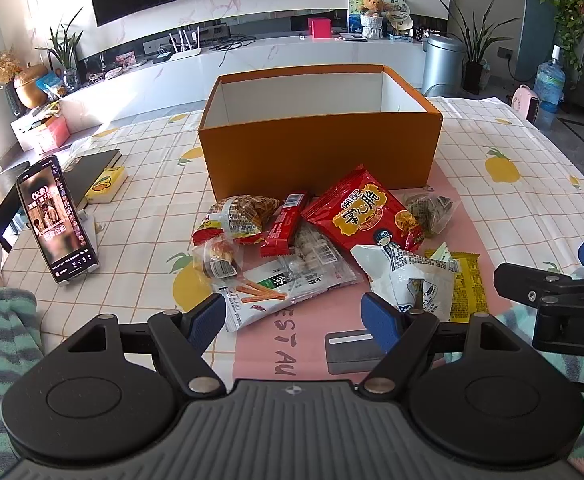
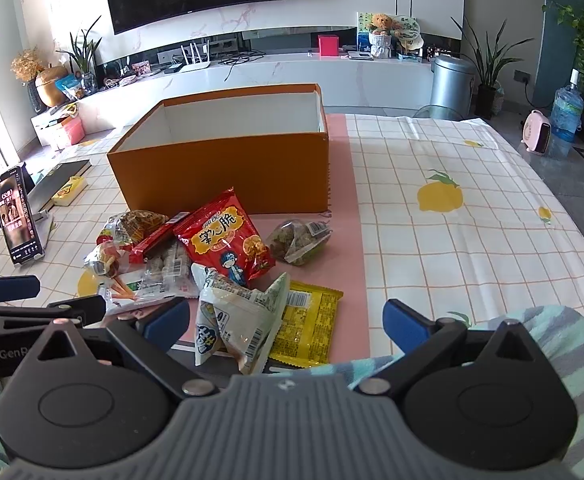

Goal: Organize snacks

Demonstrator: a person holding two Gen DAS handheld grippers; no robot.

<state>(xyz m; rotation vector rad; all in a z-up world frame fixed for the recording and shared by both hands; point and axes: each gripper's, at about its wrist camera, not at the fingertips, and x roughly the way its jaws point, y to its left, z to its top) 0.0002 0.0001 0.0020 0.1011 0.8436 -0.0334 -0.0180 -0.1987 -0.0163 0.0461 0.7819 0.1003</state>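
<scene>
An open orange box (image 1: 316,148) (image 2: 223,176) with a white inside stands on the table. In front of it lies a heap of snack packets: a big red bag (image 1: 362,210) (image 2: 223,240), a red bar (image 1: 285,224), a white bag (image 1: 408,276) (image 2: 235,316), a yellow packet (image 1: 466,284) (image 2: 312,320), a clear pack of green snacks (image 2: 300,240). My left gripper (image 1: 296,316) hovers open just short of the heap, nothing between its fingers. My right gripper (image 2: 287,320) is open too, its fingers wide on either side of the white bag and yellow packet.
A phone on a stand (image 1: 57,220) (image 2: 15,216) plays at the left, beside a dark book (image 1: 87,168) and a small yellow box (image 1: 105,186). A grey flat case (image 1: 352,346) lies near the front edge. The checked tablecloth (image 2: 472,240) stretches right. Striped sleeves flank both grippers.
</scene>
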